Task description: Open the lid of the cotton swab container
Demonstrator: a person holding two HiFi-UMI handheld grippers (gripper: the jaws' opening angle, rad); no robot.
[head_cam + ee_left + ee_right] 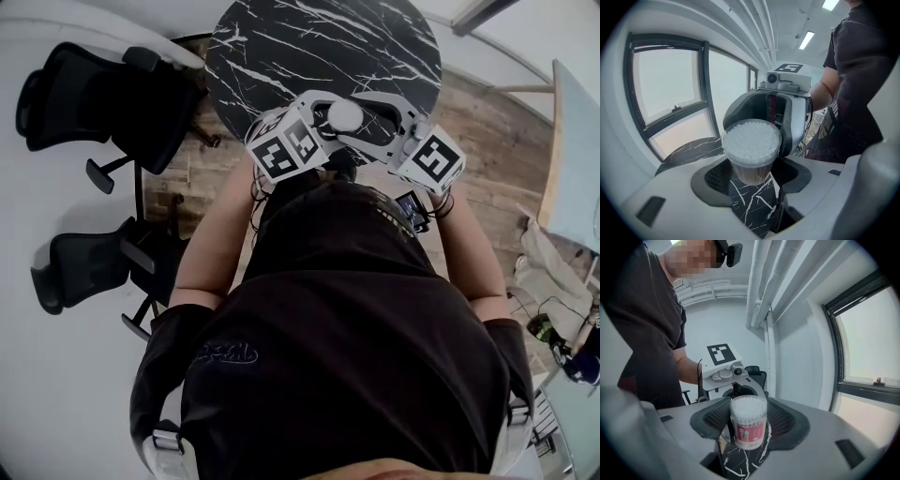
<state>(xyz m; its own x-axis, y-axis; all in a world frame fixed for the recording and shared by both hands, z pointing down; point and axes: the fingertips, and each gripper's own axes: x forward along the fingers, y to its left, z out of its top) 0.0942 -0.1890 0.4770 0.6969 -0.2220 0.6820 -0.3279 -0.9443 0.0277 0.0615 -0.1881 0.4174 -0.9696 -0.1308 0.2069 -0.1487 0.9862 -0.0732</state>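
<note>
Dark-clad torso (347,328) blocks most of the black marble bench (281,47); lid seam unreadable. Clear red-labelled cotton swab container (748,427), packed full, is clenched in the jaws of both left gripper (754,178) and right gripper (749,423).

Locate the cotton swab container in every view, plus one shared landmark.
Head view: cotton swab container at top centre.
Left gripper view: centre, between the jaws.
Right gripper view: lower centre, between the jaws.
Landmark: black marble table behind or beneath it.
</note>
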